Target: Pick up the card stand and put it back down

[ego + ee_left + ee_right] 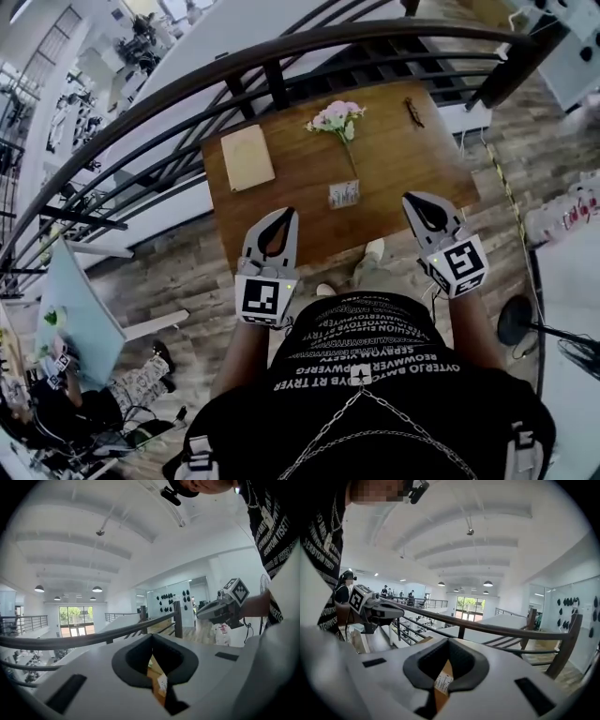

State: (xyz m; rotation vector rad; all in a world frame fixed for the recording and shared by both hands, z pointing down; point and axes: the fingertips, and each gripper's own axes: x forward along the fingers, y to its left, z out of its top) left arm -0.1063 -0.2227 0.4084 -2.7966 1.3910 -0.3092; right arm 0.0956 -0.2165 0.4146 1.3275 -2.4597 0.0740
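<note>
Both tongs are held close in front of the person's body, short of the tabletop (412, 159). The left tongs (285, 216) and the right tongs (411, 200) each have their jaws closed tip to tip. Nothing is caught between them; only the table shows through the gap behind the tips. Beyond them the card stand (344, 194) stands upright on the tabletop, close to its near edge and about at the middle of that edge, well apart from both tongs. So the stand is down and no lift is going on. Whether the pick-up and put-down is finished or not yet begun, I cannot tell. Behind the stand lies a pink flower (336, 116), near the left edge a tan pad (247, 157), and past the far edge a dark railing (281, 47).
</note>
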